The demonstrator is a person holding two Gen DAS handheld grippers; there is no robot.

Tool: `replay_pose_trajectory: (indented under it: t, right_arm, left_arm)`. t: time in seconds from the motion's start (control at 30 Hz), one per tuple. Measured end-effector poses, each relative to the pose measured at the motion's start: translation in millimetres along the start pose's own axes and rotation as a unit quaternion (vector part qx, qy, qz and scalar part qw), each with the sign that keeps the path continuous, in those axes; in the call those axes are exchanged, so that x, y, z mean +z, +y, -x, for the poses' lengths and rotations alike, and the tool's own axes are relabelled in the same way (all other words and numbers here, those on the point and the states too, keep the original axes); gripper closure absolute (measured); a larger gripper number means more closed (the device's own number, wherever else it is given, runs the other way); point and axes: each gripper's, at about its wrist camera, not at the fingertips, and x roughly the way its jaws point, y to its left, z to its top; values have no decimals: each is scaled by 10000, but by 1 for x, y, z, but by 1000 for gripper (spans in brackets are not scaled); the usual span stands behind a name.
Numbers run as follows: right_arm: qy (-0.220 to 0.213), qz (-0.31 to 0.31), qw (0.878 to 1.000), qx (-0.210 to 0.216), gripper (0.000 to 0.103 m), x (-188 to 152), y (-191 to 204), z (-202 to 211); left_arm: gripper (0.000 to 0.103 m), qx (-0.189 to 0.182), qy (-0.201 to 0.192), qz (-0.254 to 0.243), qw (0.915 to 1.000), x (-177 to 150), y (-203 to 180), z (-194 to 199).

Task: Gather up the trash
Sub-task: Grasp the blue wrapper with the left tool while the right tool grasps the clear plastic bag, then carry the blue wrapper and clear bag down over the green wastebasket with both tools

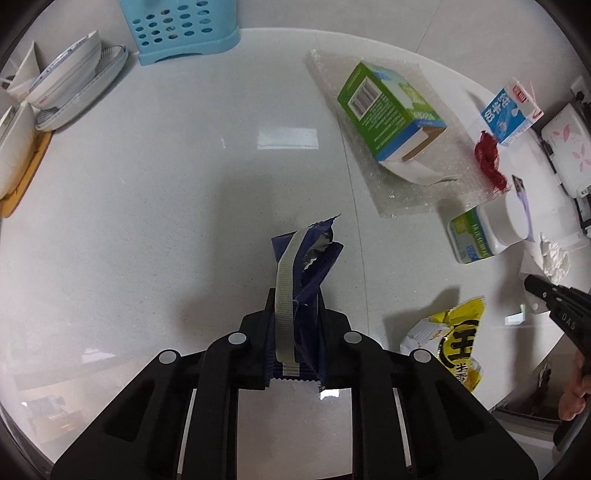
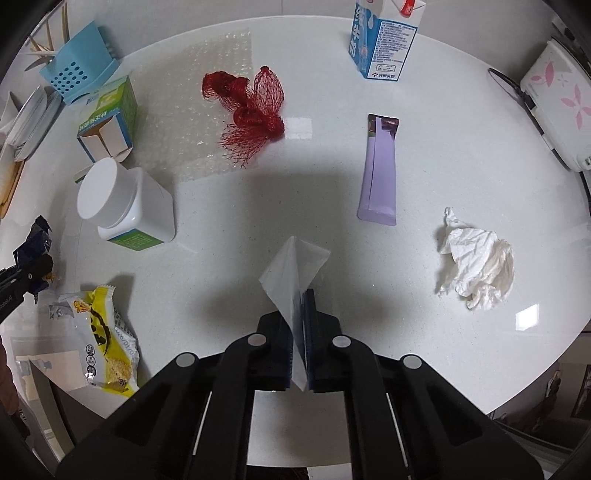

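Observation:
In the left wrist view my left gripper [image 1: 295,306] is shut on a crumpled dark blue wrapper [image 1: 317,258] with a grey strip, which sticks up past the fingertips above the white table [image 1: 147,184]. In the right wrist view my right gripper [image 2: 300,314] is shut on a thin clear plastic scrap [image 2: 291,266] that stands out between the pads. The left gripper [image 2: 29,275] with the blue wrapper [image 2: 35,240] shows at that view's left edge. The right gripper's black fingers [image 1: 535,286] enter the left wrist view from the right.
On the table lie a red net [image 2: 251,103], a lilac tube [image 2: 378,173], a crumpled tissue [image 2: 476,266], a yellow snack bag [image 2: 103,332], a white bottle [image 2: 125,206], a green box [image 1: 391,110] on bubble wrap [image 2: 192,110], and a milk carton [image 2: 384,37]. Bowls [image 1: 70,81] and a blue holder [image 1: 184,33] stand far left.

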Motion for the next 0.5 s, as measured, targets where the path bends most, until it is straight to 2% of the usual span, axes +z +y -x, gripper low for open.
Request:
replay_pose_trajectory:
  t: [0.5]
  right_arm:
    - [-685,14,9976,138,99,-39,-21,63]
  left_arm:
    - [87,-6,-624,124,9980,-34,-34,64]
